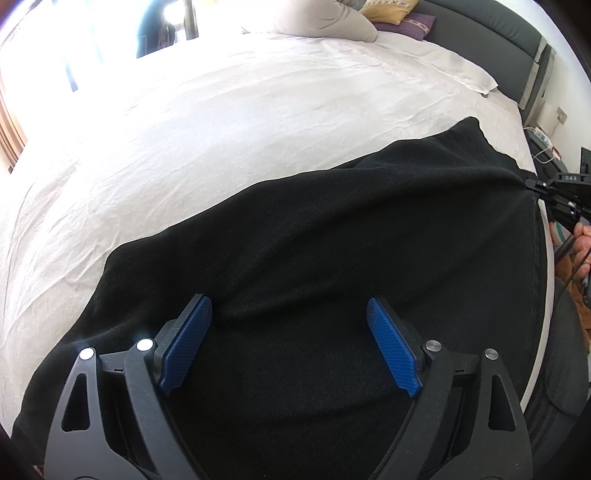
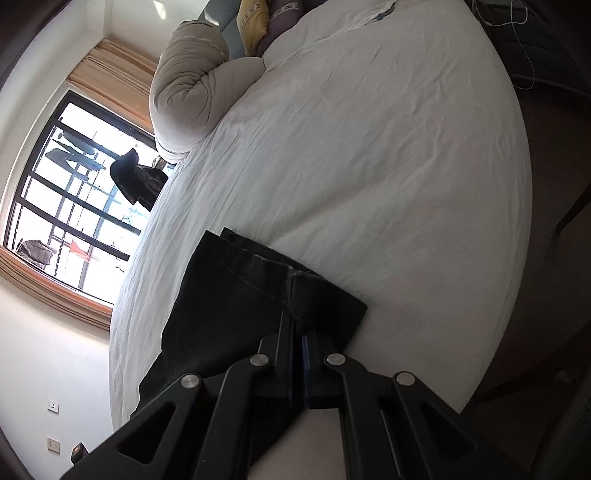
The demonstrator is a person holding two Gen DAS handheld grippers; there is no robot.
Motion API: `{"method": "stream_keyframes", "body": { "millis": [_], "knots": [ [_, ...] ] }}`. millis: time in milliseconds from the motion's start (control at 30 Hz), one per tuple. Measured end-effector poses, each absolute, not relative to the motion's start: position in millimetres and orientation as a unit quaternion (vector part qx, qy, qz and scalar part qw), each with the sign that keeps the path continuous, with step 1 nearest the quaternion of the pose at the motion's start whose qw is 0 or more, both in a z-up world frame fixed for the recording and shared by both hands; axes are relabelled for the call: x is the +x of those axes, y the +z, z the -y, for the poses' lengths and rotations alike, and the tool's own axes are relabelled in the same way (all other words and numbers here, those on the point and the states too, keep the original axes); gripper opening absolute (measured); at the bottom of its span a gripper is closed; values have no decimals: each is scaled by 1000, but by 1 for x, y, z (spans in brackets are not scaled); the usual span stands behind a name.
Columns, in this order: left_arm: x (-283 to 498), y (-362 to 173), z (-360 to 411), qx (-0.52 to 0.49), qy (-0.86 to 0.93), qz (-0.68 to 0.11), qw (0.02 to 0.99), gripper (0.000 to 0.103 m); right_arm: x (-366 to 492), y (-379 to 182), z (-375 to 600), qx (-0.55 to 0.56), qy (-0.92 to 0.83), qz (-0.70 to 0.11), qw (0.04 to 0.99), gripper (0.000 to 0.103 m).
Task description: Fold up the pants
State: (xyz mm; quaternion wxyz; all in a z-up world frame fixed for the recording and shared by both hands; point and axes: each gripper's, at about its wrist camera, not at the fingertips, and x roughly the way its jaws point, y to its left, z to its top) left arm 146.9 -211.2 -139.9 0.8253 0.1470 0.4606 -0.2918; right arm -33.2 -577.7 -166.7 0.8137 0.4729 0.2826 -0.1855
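pants: I'm seeing one pair of black pants [image 1: 332, 236], lying along the near edge of the bed [image 1: 221, 129], spread flat, one end reaching the bed's right corner in the left wrist view.
fabric: matte, fleece-like in the left view; in the right view a stitched hem and seam are showing, looking more like dark denim.
left gripper: left gripper [image 1: 290, 343] is hovering over the pants, jaws standing wide, nothing between the two blue ribbed pads [image 1: 391, 354].
right gripper: right gripper [image 2: 299, 332] is sitting closed, jaws pinching the hem edge of the pants; I'm seeing the cloth bunching at the tips.
hand: one hand [image 1: 581, 240], partly cut off at the frame edge, is holding the right gripper's handle.
bedding: one white wrinkled sheet; one rolled beige duvet [image 2: 188, 99] at the far corner; two cushions, one yellow [image 2: 253, 22], one purple [image 2: 284, 18], both partly cropped.
hard to make out: pants' lower part is being hidden by gripper linkages in both views.
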Motion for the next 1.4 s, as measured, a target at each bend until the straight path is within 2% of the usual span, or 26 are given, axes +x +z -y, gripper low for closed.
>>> {"method": "stream_keyframes", "body": {
  "millis": [167, 300, 400, 600, 1233, 1333, 1367, 1400],
  "knots": [
    [149, -141, 213, 144, -294, -459, 826, 90, -42, -180, 582, 512, -181, -272, 794, 4],
    [149, -141, 212, 146, -291, -458, 827, 90, -45, -175, 583, 519, -182, -263, 793, 12],
    [147, -139, 215, 150, -285, -457, 829, 91, -41, -166, 581, 497, -201, -264, 802, 12],
    [140, -134, 217, 152, -289, -462, 825, 91, -28, -163, 584, 467, -221, -286, 807, 7],
    [125, -139, 206, 160, -306, -459, 819, 92, -40, -170, 599, 485, -225, -298, 791, 4],
    [125, -140, 205, 156, -309, -458, 819, 92, -40, -157, 591, 461, -221, -317, 799, 10],
    [126, -140, 206, 154, -309, -457, 819, 92, -45, -148, 587, 448, -231, -331, 798, 34],
    [126, -141, 206, 154, -309, -457, 820, 92, -52, -140, 582, 435, -248, -339, 796, 51]
  ]
}}
